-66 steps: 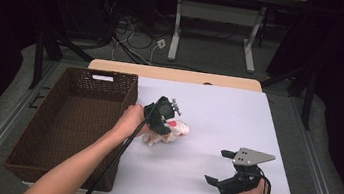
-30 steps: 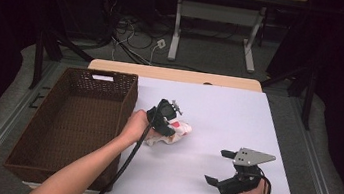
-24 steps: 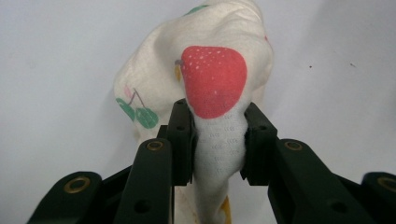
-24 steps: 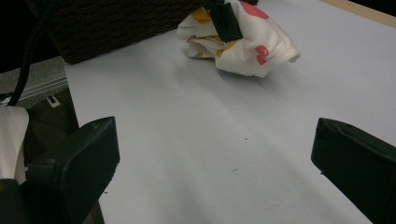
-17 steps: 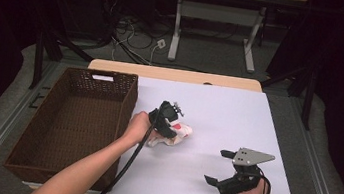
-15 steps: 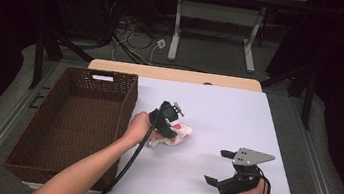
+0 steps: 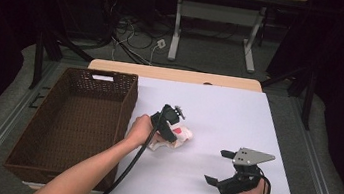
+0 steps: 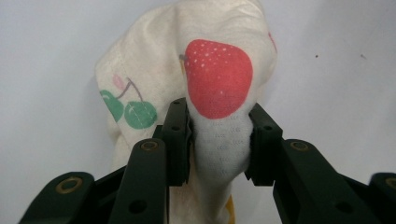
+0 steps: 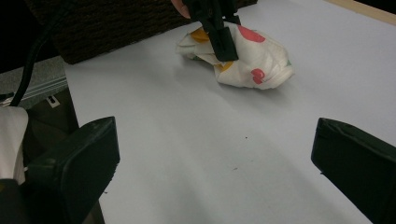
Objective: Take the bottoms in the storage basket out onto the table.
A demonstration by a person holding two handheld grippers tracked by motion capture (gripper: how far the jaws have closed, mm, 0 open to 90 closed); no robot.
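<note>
- No writing can be read anywhere; the white tag (image 7: pixel 102 77) on the far rim of the basket (image 7: pixel 75 124) is too small to make out.
- The cloth (image 8: pixel 187 93) is cream-white, bunched into a soft lump, printed with a red strawberry dotted white, green cherries on thin stems, and a bit of yellow-orange at its lower edge.
- The weave looks fine and slightly nubby where it stretches between the jaws.
- It lies on the table (image 7: pixel 228 114) near the middle, just right of the basket, touching the surface.
- The left gripper (image 8: pixel 218 140) pinches a fold of the cloth between its black pads; the jaws have just been opening a little, yet the fold is still pressed between them.
- The right gripper (image 9: pixel 215 154) rests near the table's front right, well apart from the cloth, its jaws spread wide with nothing between them.
- The basket is dark brown woven wicker, rectangular, deep.
- The table top is smooth and pale, with a wooden strip along its far edge.
</note>
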